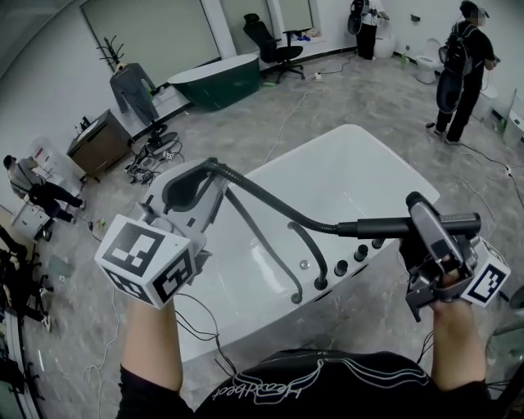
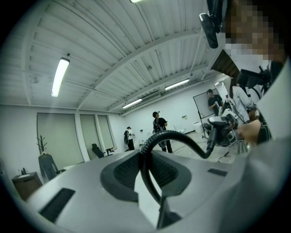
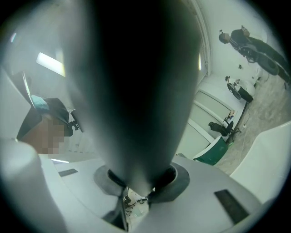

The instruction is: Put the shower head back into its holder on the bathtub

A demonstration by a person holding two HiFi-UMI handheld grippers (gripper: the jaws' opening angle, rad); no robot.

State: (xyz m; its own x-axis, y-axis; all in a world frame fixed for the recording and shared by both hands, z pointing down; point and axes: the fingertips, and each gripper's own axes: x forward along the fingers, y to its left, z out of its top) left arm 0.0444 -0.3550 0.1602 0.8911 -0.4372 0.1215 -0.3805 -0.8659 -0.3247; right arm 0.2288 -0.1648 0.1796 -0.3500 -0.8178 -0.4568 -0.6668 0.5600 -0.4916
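Observation:
My right gripper (image 1: 422, 216) is shut on the black stick-shaped shower head (image 1: 385, 227), which it holds level above the near right rim of the white bathtub (image 1: 344, 176). In the right gripper view the shower head (image 3: 136, 86) fills the picture as a dark bulk between the pads of my right gripper (image 3: 136, 184). Its black ribbed hose (image 1: 270, 200) arcs left to my left gripper (image 1: 194, 186), which is shut on it. The hose (image 2: 146, 166) runs between the jaws of the left gripper (image 2: 148, 182) in that gripper's own view. A black spout (image 1: 315, 262) and several black knobs (image 1: 360, 253) stand on the tub's rim below.
A dark green bathtub (image 1: 217, 82) and an office chair (image 1: 274, 45) stand at the back. One person (image 1: 463, 69) stands at the far right, another (image 1: 366, 23) near the back wall. A wooden cabinet (image 1: 102, 143), a clothes rack (image 1: 131, 90) and floor cables (image 1: 155, 155) lie to the left.

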